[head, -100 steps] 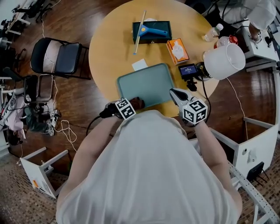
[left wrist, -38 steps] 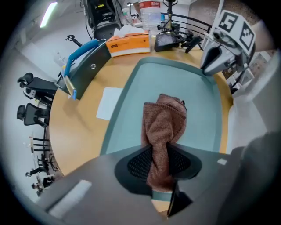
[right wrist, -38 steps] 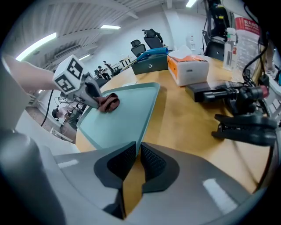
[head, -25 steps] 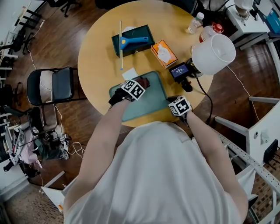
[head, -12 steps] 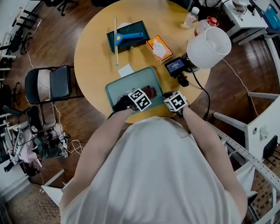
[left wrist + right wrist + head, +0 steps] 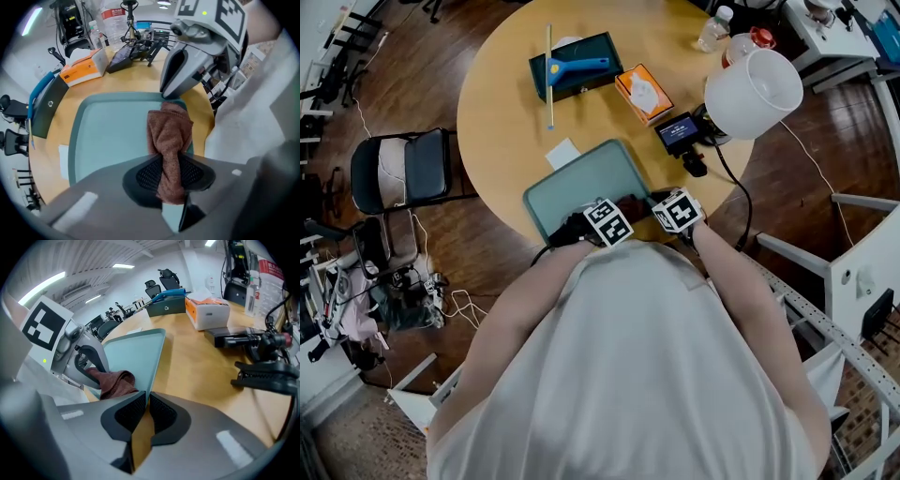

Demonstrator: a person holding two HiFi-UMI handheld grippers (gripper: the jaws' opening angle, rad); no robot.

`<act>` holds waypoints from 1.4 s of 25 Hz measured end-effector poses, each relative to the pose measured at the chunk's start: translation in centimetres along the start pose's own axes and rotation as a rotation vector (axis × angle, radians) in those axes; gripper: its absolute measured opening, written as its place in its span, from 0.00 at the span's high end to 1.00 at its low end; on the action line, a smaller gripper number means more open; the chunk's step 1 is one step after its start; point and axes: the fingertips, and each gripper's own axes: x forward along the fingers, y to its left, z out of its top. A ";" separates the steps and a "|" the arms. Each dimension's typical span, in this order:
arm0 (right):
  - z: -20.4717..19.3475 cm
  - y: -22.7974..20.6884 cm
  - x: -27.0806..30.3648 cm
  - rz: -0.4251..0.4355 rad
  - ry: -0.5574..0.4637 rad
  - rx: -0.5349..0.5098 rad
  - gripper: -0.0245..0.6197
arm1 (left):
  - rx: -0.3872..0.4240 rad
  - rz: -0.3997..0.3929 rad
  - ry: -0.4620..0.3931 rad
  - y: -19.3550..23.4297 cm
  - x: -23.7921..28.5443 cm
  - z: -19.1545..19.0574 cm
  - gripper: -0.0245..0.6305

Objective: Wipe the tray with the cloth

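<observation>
Tray [image 6: 581, 178] sat centre frame in head view. Cloth [image 6: 169, 131] lay at its lower right corner, pinched by left gripper [image 6: 169, 177]. Right gripper [image 6: 145, 405] clamped tray rim. Risk: bunched cloth snagging right gripper and pulling free.

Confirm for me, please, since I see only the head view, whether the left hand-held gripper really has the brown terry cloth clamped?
Observer: Yes. The left gripper view shows the left hand-held gripper pinching the brown terry cloth between its pads, with the free end bunched over the rectangular teal plastic tray.
Operator: And is the right hand-held gripper holding anything?
Observer: Its own view shows its jaws closed on the tray's thin rim, with nothing else between them.
</observation>
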 end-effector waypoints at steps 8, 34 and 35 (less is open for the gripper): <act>-0.1 0.2 0.0 0.008 -0.019 0.023 0.91 | -0.094 0.117 -0.013 8.9 -0.5 3.2 0.49; -1.6 -0.3 -0.8 -0.007 -0.007 0.166 0.91 | -0.335 0.344 -0.020 16.6 -2.8 -8.5 0.49; -1.6 -0.3 -0.8 -0.006 -0.006 0.165 0.91 | -0.356 0.362 0.001 16.9 -3.1 -10.7 0.49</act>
